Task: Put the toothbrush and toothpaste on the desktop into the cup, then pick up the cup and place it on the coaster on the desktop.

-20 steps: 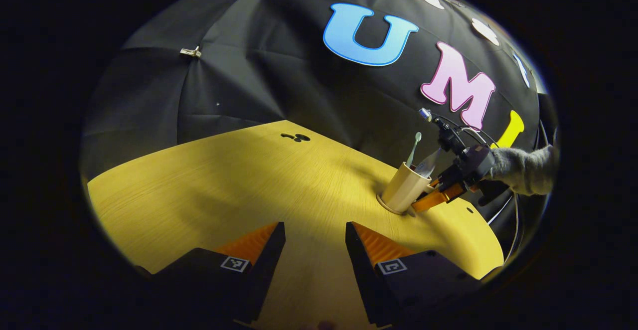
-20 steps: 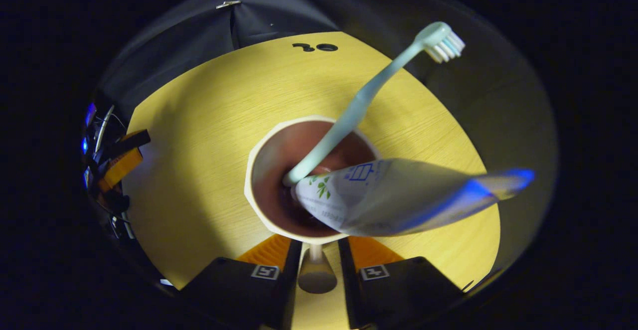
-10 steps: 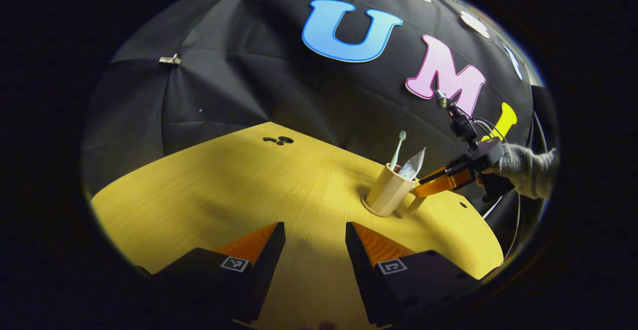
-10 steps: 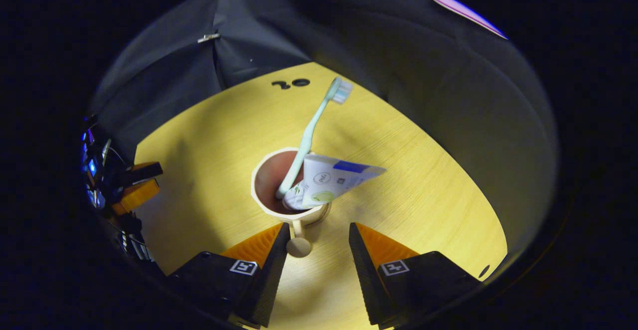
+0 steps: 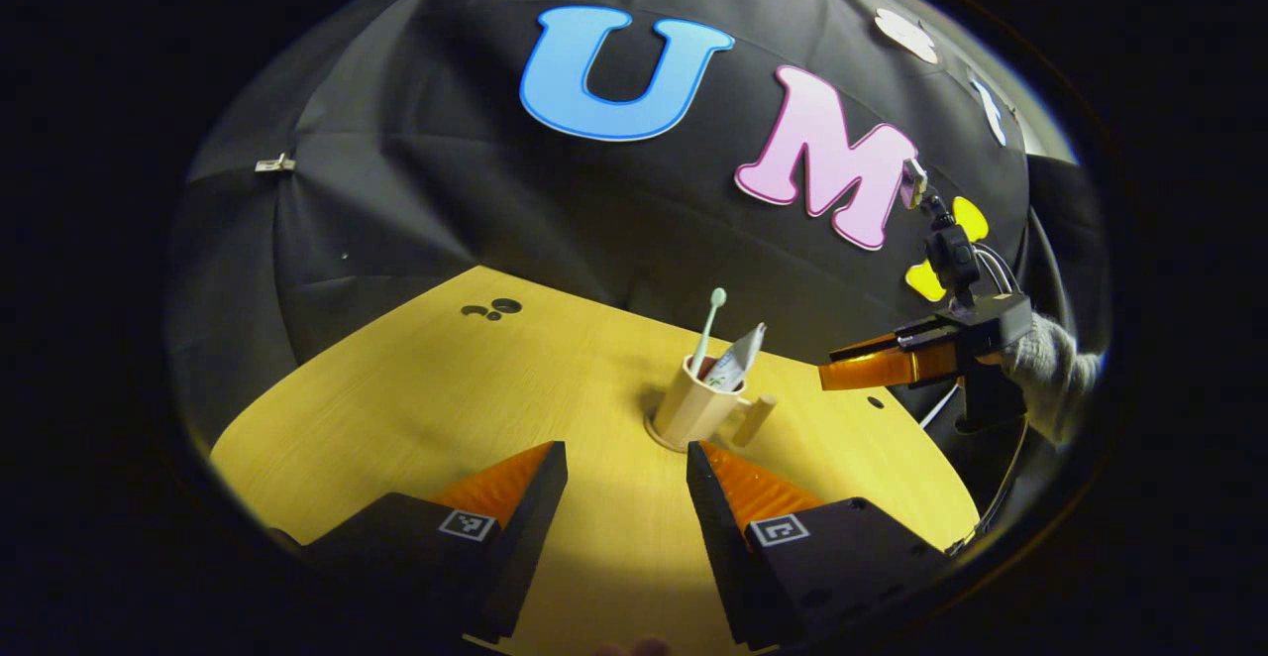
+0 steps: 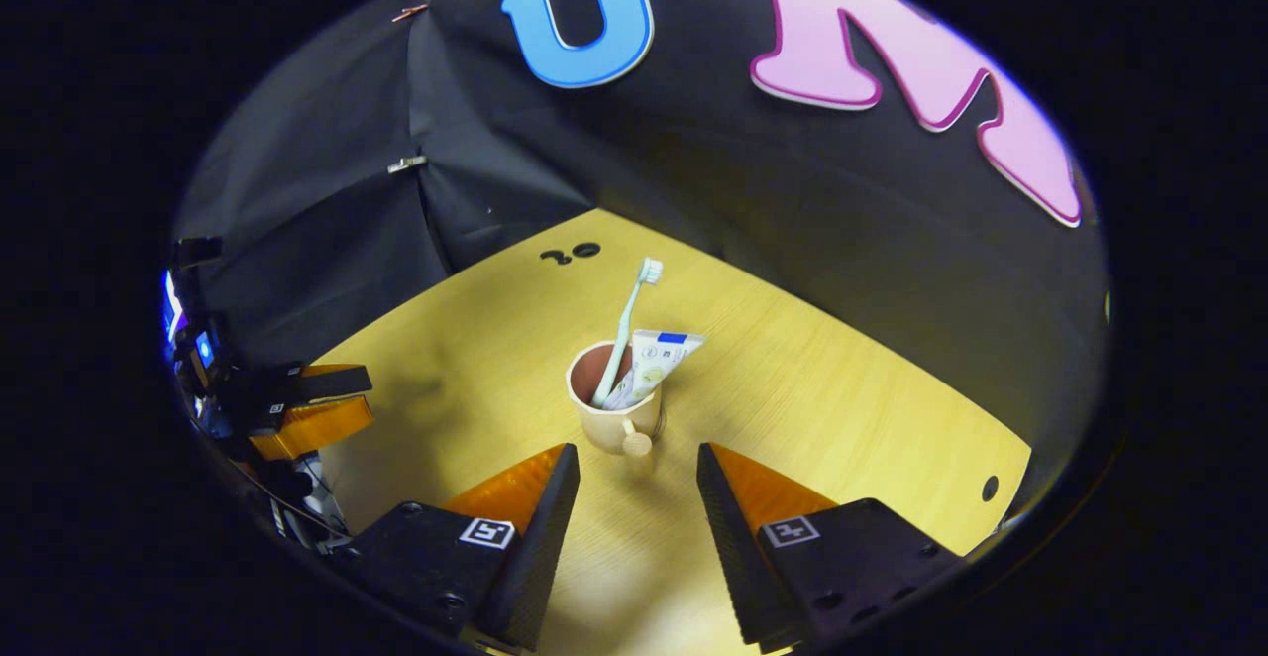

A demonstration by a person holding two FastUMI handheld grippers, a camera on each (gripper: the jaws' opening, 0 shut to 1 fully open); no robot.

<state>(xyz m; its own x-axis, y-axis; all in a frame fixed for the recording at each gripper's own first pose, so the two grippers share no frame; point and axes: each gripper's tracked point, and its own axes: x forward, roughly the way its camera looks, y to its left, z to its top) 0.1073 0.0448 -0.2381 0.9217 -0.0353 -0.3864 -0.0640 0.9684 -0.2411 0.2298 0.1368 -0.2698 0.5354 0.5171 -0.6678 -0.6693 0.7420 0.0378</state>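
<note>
Final step judged complete or nearly so: the beige ceramic cup with a stub handle [image 6: 614, 408] is seen standing upright on the yellow wood-grain desktop [image 6: 842, 408]. In the left gripper view the cup [image 5: 698, 403] sits on a round tan coaster [image 5: 662, 435], whose rim shows at its base. The pale green plastic toothbrush [image 6: 626, 324] and the white toothpaste tube [image 6: 654, 364] are both inside the cup, leaning toward the far side, bristles up.

Right gripper [image 6: 629, 483]: fingers spread apart, nothing held, cup handle just beyond the gap, not touched. From the left gripper view the same gripper [image 5: 842, 367] is seen to the right of the cup, well apart from it, held by a gloved hand [image 5: 1050, 369].

Left gripper [image 5: 624, 478]: fingers wide apart, empty, near side of the cup, no contact.

Next move, as judged: nothing left to grasp. Only a check that the cup is centred on the coaster, then both grippers to be kept clear so the leaning tube is not knocked.
</note>
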